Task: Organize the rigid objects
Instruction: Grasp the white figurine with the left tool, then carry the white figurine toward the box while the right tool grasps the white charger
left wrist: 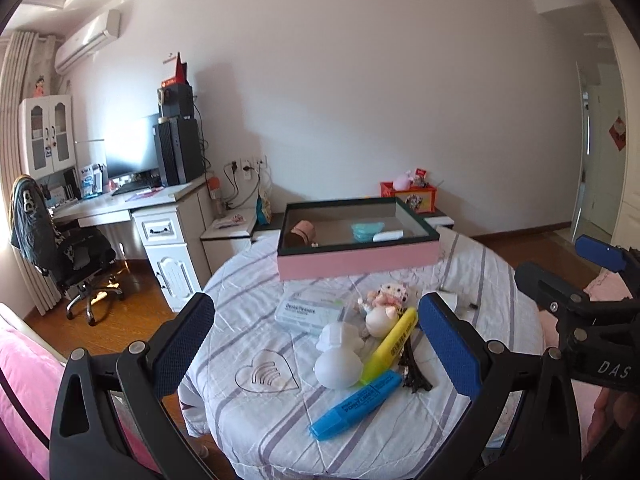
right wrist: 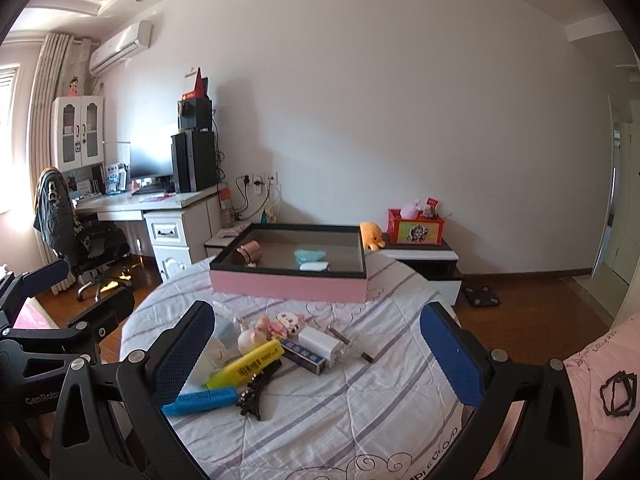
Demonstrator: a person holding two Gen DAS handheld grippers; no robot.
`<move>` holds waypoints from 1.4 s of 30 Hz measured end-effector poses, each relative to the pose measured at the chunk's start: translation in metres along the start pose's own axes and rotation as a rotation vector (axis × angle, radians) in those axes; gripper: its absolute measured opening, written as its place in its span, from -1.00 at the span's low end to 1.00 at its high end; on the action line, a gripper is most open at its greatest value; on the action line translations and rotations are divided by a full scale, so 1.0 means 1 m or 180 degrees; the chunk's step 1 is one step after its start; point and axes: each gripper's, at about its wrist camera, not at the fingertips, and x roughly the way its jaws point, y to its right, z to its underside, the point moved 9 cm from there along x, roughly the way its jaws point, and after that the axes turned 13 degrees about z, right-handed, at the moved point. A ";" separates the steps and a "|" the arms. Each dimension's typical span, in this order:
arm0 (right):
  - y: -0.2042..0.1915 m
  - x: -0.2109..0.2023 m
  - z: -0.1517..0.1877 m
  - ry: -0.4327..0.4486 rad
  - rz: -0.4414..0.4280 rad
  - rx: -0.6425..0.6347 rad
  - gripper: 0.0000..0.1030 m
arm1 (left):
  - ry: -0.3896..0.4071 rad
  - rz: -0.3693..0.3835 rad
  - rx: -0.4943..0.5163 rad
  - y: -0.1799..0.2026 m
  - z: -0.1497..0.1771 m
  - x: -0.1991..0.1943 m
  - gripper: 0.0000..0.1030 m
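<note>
A round table with a striped cloth [left wrist: 248, 432] [right wrist: 360, 420] holds a pile of small objects: a blue highlighter [left wrist: 354, 404] [right wrist: 200, 399], a yellow highlighter [left wrist: 390, 346] [right wrist: 246, 364], a white figurine [left wrist: 338, 354], a black hair clip [left wrist: 414, 372] [right wrist: 254, 394], a clear heart [left wrist: 266, 372], a clear case [left wrist: 310, 312], a white charger [right wrist: 318, 342] and small dolls [left wrist: 386, 296] [right wrist: 280, 324]. A pink box [left wrist: 360, 258] [right wrist: 288, 284] at the back holds a few items. My left gripper [left wrist: 316, 340] and right gripper [right wrist: 316, 350] are both open and empty above the pile.
A desk with monitor and computer tower [left wrist: 176, 152] and an office chair [left wrist: 60, 248] stand at the left. A low cabinet with a red box [right wrist: 416, 232] stands behind the table. The right gripper shows at the left wrist view's right edge [left wrist: 580, 292].
</note>
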 end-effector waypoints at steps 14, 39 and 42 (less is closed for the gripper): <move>0.005 0.082 0.061 -0.0636 0.0043 -0.0058 1.00 | -0.0809 0.0015 -0.0265 -0.023 0.069 0.091 1.00; 0.009 0.179 0.071 -0.1050 0.0191 -0.0123 1.00 | -0.0758 0.0413 -0.0331 -0.029 0.053 0.111 0.00; 0.006 0.181 0.069 -0.1094 0.0142 -0.0062 1.00 | -0.0714 0.0393 -0.0303 -0.031 0.047 0.107 0.00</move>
